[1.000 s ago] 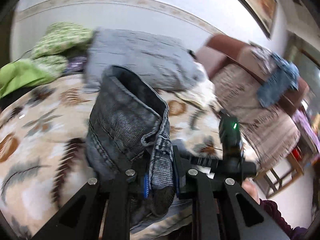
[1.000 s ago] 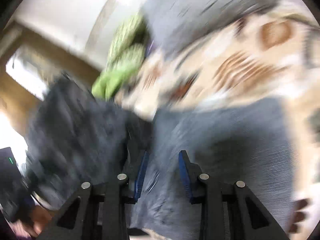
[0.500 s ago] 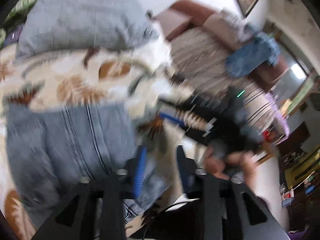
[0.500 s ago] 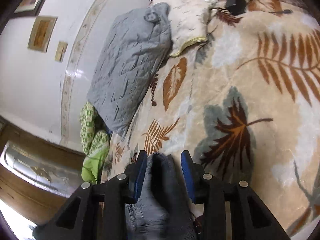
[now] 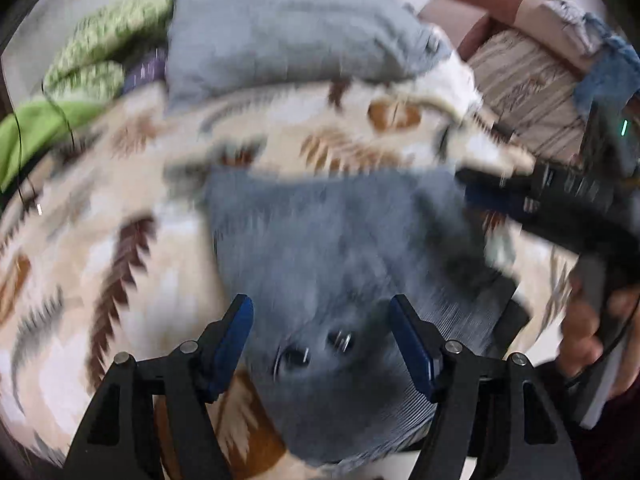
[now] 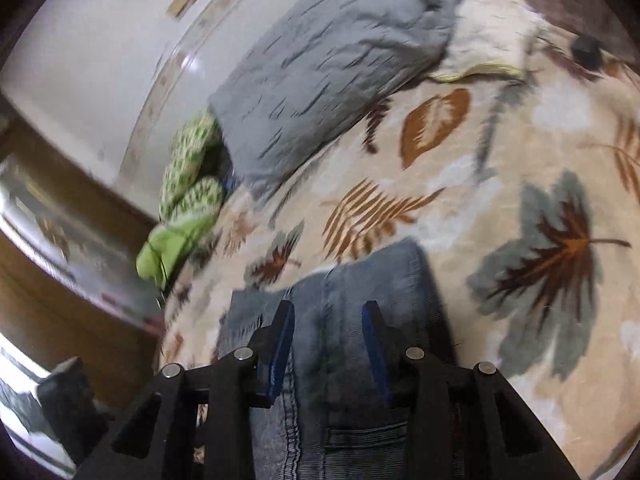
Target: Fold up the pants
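The blue-grey jeans (image 5: 340, 256) lie folded in a compact rectangle on the leaf-patterned bedspread (image 5: 120, 240). My left gripper (image 5: 322, 332) is open wide above the near edge of the jeans, holding nothing. In the right wrist view the jeans (image 6: 360, 300) lie under my right gripper (image 6: 328, 336), whose jaws are apart over the denim, not pinching it. The right gripper also shows in the left wrist view (image 5: 560, 196), at the jeans' right side. Both views are motion-blurred.
A grey quilted blanket (image 6: 340, 60) and a white pillow (image 6: 492, 28) lie at the head of the bed. Green bedding (image 6: 188, 184) is bunched at the far left. A sofa with clothes (image 5: 540, 72) stands to the right.
My left gripper let go of the jeans and opened wide. The jeans went from lifted to lying folded on the bed. My right gripper released the fabric and drew back.
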Action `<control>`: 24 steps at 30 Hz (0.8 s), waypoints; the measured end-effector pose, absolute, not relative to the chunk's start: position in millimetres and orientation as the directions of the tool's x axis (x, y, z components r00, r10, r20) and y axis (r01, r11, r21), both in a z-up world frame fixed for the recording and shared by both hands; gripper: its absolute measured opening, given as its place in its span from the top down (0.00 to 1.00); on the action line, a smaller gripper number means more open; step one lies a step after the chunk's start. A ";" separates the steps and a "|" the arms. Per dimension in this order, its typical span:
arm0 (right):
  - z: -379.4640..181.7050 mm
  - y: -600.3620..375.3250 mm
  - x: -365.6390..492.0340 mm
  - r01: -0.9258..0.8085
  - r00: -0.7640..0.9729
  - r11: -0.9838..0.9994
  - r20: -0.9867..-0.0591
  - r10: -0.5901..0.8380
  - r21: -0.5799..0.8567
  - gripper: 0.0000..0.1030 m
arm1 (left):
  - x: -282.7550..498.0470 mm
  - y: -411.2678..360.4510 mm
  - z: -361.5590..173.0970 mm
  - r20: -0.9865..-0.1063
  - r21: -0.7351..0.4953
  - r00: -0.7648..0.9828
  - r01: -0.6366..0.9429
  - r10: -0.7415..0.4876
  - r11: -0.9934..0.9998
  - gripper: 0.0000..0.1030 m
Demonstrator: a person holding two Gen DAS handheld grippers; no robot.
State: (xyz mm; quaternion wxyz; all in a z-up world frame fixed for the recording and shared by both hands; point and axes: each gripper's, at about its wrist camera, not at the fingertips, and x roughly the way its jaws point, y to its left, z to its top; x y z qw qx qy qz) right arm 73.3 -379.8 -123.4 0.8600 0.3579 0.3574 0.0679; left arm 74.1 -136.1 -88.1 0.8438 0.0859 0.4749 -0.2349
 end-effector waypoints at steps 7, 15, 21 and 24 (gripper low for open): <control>-167.1 -344.9 101.2 0.199 0.537 0.860 -0.786 0.306 0.471 0.48 | 74.3 -130.0 -138.6 -0.861 -0.137 0.380 0.468 -0.338 0.873 0.04; -150.5 -349.2 91.1 0.205 0.614 0.843 -0.736 0.286 0.498 0.47 | 64.5 -138.4 -109.0 -0.801 -0.014 0.517 0.489 -0.302 0.872 0.04; -134.7 -359.0 93.1 0.216 0.685 0.823 -0.682 0.256 0.526 0.47 | 67.2 -137.1 -74.5 -0.735 0.067 0.622 0.463 -0.270 0.884 0.04; -129.1 -358.6 94.3 0.206 0.707 0.818 -0.659 0.255 0.537 0.47 | 69.6 -131.2 -62.8 -0.709 0.096 0.658 0.445 -0.253 0.890 0.04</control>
